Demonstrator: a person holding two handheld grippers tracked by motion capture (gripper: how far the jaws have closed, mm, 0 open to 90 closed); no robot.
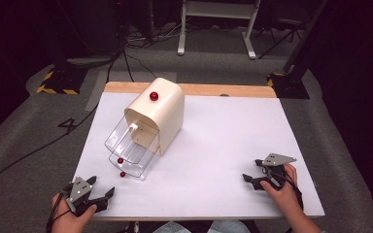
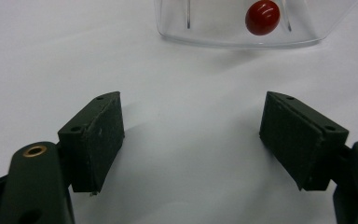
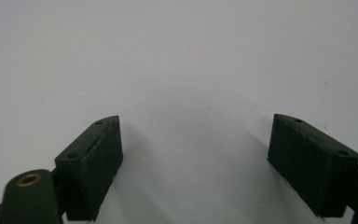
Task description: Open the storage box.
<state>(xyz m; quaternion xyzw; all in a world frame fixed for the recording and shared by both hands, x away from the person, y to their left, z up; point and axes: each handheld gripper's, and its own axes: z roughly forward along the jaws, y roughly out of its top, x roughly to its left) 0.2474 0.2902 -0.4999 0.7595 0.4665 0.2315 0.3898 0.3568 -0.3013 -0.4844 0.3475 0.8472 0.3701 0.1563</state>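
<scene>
We see both grippers resting near the front edge of the white table, and both are empty. The left gripper has its jaws spread wide apart with nothing between them, and the right gripper is released in the same way, above bare table.

The work seems to concern the small red balls and the cream cabinet, which stands in the left half of the table with its two clear drawers pulled out toward us. The nearest ball sits at the front of the lower drawer, straight ahead of the left gripper; in the left gripper view this ball shows behind the clear front wall.

What can go wrong, in our judgement: the ball is round and smooth, so a pinch that is off centre can squeeze it out and send it rolling. The thin drawer wall stands between the jaws and the ball, so a low approach can push the drawer or shift the light cabinet. The ball on the cabinet's curved top can roll down if the cabinet is bumped.

We count three red balls: one on top of the cabinet, one in the drawers a little further back, and the nearest one. There are two drawers, one cabinet and two grippers.
</scene>
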